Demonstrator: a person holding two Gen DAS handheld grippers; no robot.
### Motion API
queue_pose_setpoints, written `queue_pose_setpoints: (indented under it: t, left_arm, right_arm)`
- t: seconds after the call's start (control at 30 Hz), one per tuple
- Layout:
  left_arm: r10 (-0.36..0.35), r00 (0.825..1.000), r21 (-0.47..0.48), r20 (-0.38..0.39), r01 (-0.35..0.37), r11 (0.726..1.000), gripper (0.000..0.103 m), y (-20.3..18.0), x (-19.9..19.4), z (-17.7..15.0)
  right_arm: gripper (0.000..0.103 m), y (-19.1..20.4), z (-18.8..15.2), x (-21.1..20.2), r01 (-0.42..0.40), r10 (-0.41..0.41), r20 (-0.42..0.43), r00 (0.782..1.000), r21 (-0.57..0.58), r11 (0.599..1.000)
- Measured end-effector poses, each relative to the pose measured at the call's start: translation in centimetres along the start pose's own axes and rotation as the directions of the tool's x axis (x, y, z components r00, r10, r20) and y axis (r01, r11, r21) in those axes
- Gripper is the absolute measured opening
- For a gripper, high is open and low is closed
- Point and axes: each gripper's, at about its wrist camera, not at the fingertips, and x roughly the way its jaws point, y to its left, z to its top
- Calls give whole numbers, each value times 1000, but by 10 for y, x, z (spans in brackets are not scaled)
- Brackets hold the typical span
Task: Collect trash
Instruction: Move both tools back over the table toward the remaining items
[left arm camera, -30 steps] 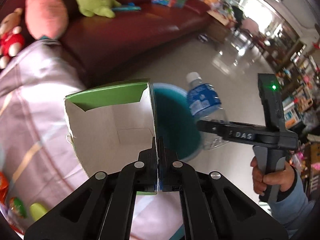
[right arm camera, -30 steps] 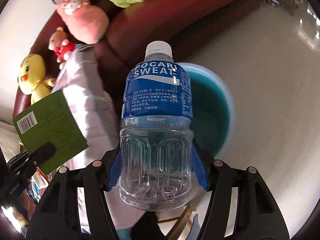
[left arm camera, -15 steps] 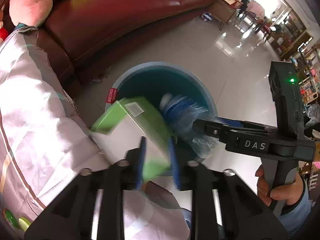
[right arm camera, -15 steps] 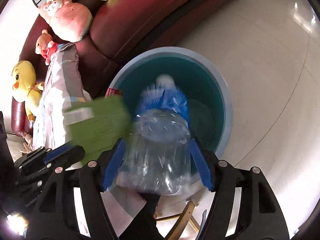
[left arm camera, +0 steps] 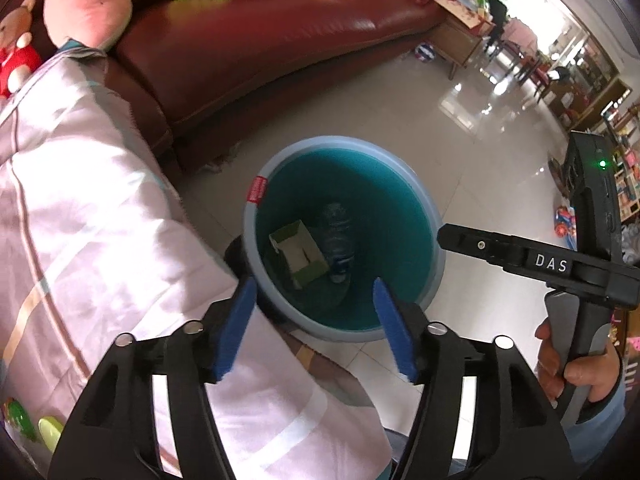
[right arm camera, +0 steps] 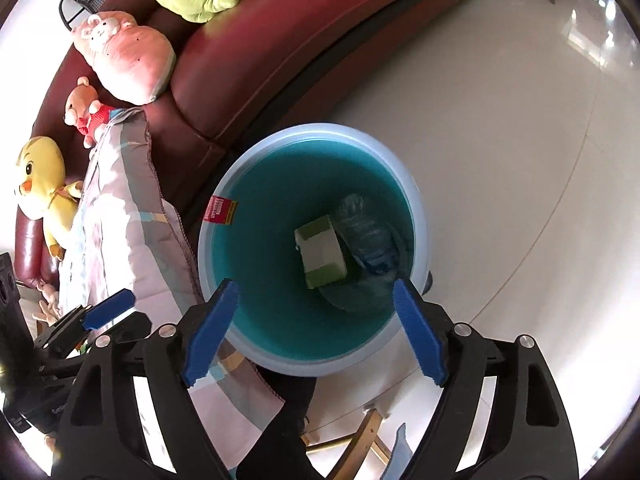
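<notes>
A round blue-green trash bin [left arm camera: 434, 224] [right arm camera: 420, 216] stands on the floor by the sofa. Inside it lie a green and white carton [left arm camera: 298, 254] [right arm camera: 322, 252] and a clear plastic bottle with a blue label [left arm camera: 340, 236] [right arm camera: 370, 234], side by side at the bottom. My left gripper [left arm camera: 314, 326] is open and empty above the bin's near rim. My right gripper [right arm camera: 314, 330] is open and empty above the bin; it also shows in the left wrist view [left arm camera: 520, 252] at the right, held by a hand.
A dark red leather sofa [left arm camera: 248, 36] with plush toys [left arm camera: 84, 4] runs behind the bin. A pink patterned quilt [left arm camera: 80, 224] lies at the left, against the bin. Glossy tiled floor [right arm camera: 500, 128] extends to the right. Shelves and furniture stand far right.
Both grippers held items a second ago: the left the carton, the right the bottle. Both opened over the bin; the carton and bottle dropped and now lie inside it.
</notes>
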Motion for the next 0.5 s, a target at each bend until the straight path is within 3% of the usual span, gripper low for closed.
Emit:
queue_pose_setpoints:
  t: [0.1, 0.5]
  left_arm:
    - [-1, 1000, -19, 21, 1, 1000, 73, 7, -13, -7]
    - [47, 992, -132, 113, -32, 991, 83, 53, -83, -63]
  right_arm:
    - [77, 6, -3, -5, 3, -3, -4, 1000, -9, 1000]
    - [82, 66, -32, -32, 8, -7, 7, 1000, -135, 991]
